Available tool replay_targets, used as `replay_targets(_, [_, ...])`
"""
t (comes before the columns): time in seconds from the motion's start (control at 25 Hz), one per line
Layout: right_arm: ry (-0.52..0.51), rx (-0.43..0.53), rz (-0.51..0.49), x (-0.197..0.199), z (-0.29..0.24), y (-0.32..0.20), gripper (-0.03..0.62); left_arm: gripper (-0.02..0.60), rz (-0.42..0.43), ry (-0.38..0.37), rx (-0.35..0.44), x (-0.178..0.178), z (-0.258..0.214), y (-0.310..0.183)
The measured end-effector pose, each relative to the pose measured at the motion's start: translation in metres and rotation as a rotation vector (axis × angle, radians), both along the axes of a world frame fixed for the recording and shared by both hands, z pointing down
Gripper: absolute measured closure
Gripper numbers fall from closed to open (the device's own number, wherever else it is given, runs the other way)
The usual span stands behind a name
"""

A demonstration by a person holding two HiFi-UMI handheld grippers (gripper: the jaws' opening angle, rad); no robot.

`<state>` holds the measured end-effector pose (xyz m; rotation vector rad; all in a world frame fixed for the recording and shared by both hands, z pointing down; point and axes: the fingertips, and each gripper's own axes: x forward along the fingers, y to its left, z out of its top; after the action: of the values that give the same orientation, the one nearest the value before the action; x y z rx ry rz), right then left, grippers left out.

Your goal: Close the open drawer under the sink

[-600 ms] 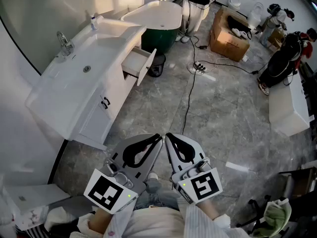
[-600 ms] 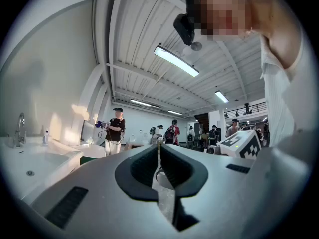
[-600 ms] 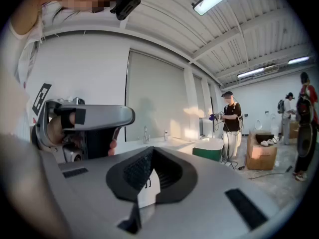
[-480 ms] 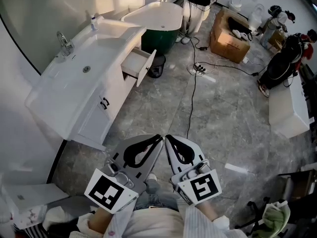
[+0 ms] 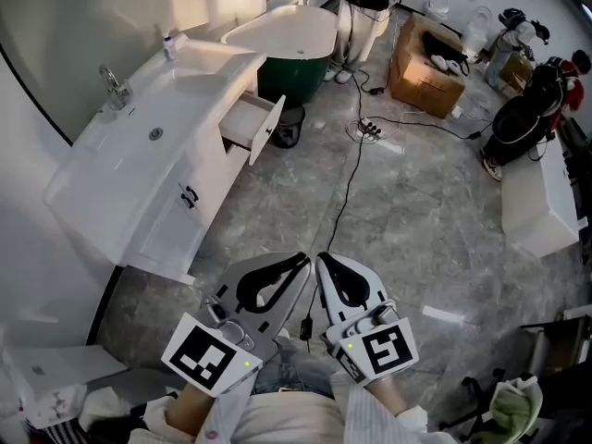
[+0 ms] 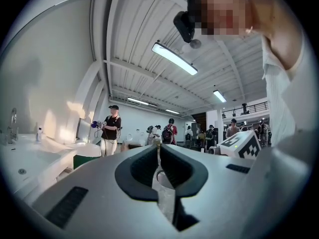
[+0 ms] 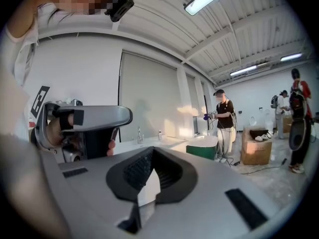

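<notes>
Head view: drawer (image 5: 248, 121) stands pulled out at far end of sink vanity (image 5: 111, 192), well ahead and left of both tools. Left hand-held gripper (image 5: 298, 263) slightly nearer, right hand-held gripper (image 5: 323, 261) just beside it. Both have jaws together, nothing held. Closing push likely runs leftward into vanity.

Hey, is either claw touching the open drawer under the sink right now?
No, the left claw and right claw hover over the floor, well apart from the drawer.

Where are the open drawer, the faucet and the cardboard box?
open drawer (image 5: 265, 129), head view, white front panel.
faucet (image 5: 113, 84), head view, curved spout.
cardboard box (image 5: 421, 89), head view, near side wall.
</notes>
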<state>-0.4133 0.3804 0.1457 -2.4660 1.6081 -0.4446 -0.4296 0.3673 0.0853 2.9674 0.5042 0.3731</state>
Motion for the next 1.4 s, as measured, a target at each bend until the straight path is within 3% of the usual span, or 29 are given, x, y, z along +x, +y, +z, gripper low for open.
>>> replay_targets(0.44, [-0.027, 0.003, -0.01, 0.036, 0.021, -0.032, 0.585, 0.552, 0.003, 0.024, -0.003, 0.043, 0.012, -0.035])
replay_targets(0.96, [-0.048, -0.031, 0.003, 0.153, 0.045, -0.118, 0.585, 0.552, 0.006, 0.047, -0.003, 0.163, 0.029, -0.131])
replay_targets(1.4, [-0.051, -0.072, 0.11, 0.239, 0.066, -0.165, 0.585, 0.552, 0.043, 0.048, -0.006, 0.237, 0.047, -0.198])
